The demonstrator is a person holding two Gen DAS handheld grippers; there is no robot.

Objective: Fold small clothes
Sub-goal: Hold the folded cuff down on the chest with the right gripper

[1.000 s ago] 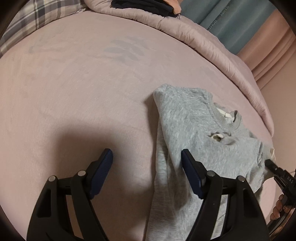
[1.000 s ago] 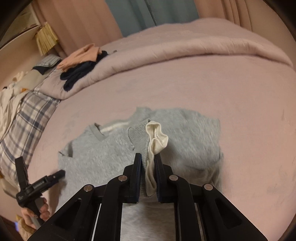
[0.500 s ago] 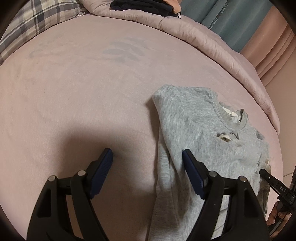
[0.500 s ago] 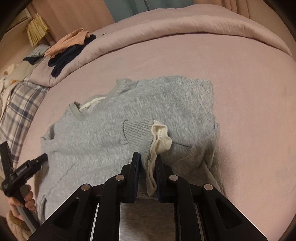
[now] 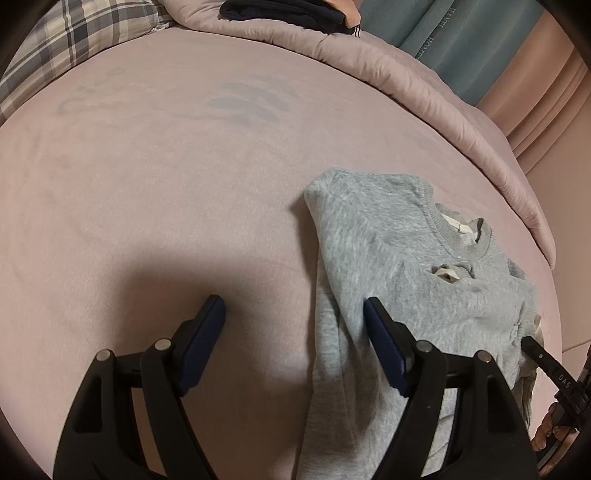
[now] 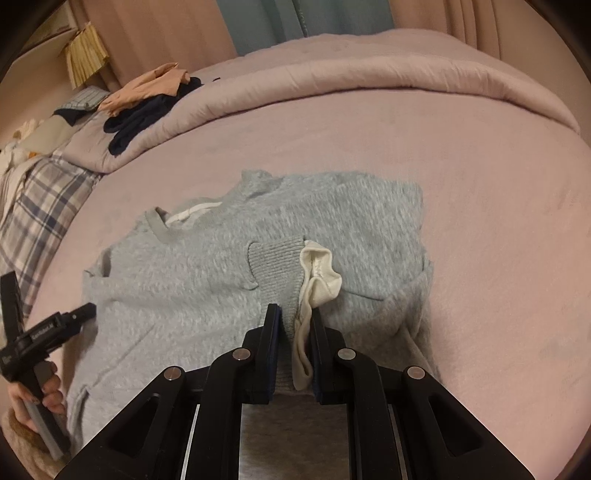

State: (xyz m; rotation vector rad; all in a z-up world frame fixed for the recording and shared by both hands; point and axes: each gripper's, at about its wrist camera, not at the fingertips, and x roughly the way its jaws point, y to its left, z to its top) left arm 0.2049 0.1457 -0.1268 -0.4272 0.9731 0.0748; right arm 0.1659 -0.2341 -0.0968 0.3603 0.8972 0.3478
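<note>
Right gripper (image 6: 293,325) is closed on the ribbed cuff (image 6: 275,266) of a grey sweatshirt (image 6: 207,273), pinching it with the cream lining turned out. Left gripper (image 5: 293,325) stands wide apart with nothing between its jaws, one finger over the sweatshirt's edge. This sweatshirt lies spread on a pink bedsheet (image 6: 480,221), its collar (image 5: 463,236) toward a rolled pink duvet (image 6: 332,77). Dark clothes (image 6: 144,118) lie on the duvet, beside a plaid pillow (image 5: 74,33).

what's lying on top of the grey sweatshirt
A folded-over sleeve with its ribbed cuff lies across the sweatshirt, cream lining showing, pinched by the right hand-held gripper. The front beneath the sleeve is covered.
</note>
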